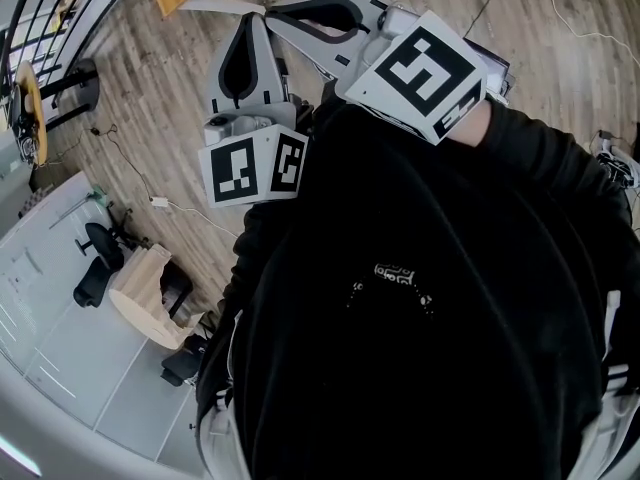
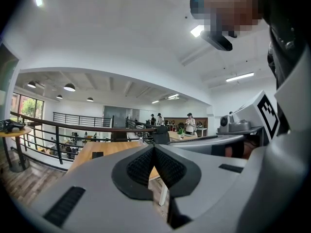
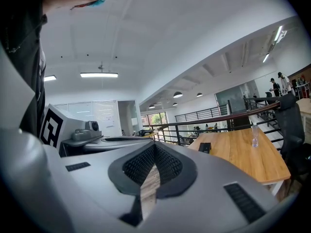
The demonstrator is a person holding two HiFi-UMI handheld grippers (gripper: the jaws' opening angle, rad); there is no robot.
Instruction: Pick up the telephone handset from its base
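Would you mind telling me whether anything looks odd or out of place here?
Nothing is spilled or damaged. Oddly, no telephone shows in any view: the left gripper and right gripper, jaws shut and empty, point across the room from the person's black top.

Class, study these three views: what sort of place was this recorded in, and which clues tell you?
Probably an open-plan office on a mezzanine: a wooden table, a black railing along an open edge, and office chairs on what looks like a lower level.
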